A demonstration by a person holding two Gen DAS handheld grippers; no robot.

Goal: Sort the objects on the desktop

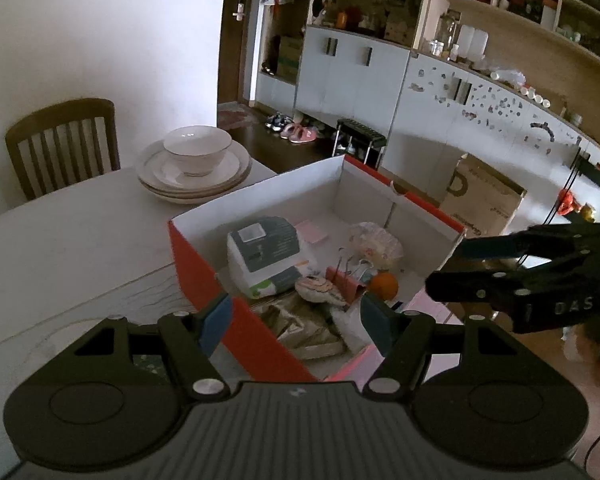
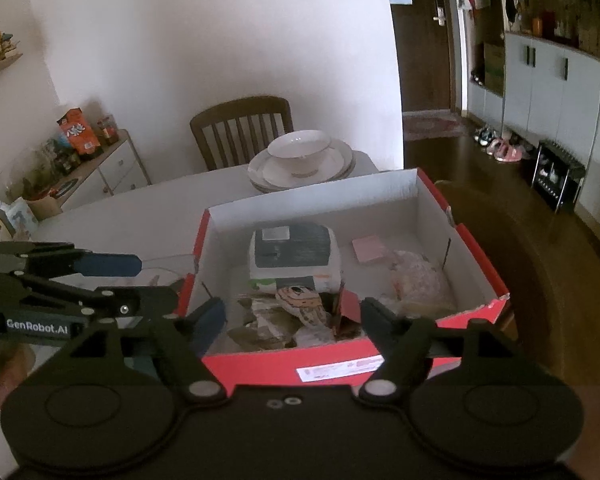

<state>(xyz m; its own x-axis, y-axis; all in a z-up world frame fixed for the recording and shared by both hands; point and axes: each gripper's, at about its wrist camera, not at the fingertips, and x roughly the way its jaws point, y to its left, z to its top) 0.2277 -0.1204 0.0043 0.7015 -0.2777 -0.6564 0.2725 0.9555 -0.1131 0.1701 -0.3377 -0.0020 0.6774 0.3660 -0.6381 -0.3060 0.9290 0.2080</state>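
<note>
Both grippers — left gripper (image 1: 296, 324) and right gripper (image 2: 292, 320) — hover with jaws apart, holding nothing, over the red cardboard box with white inside (image 2: 476, 248) on the pale table (image 1: 80, 240); its jumbled contents — crumpled wrappers (image 1: 312, 332) — are hard to identify.

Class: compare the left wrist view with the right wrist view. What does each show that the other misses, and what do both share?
Only the left wrist view shows the round orange fruit in the box. Only the right wrist view shows the orange snack bag on the side cabinet. Both share the red cardboard box, the stacked white plates and the brown wooden chair.
</note>
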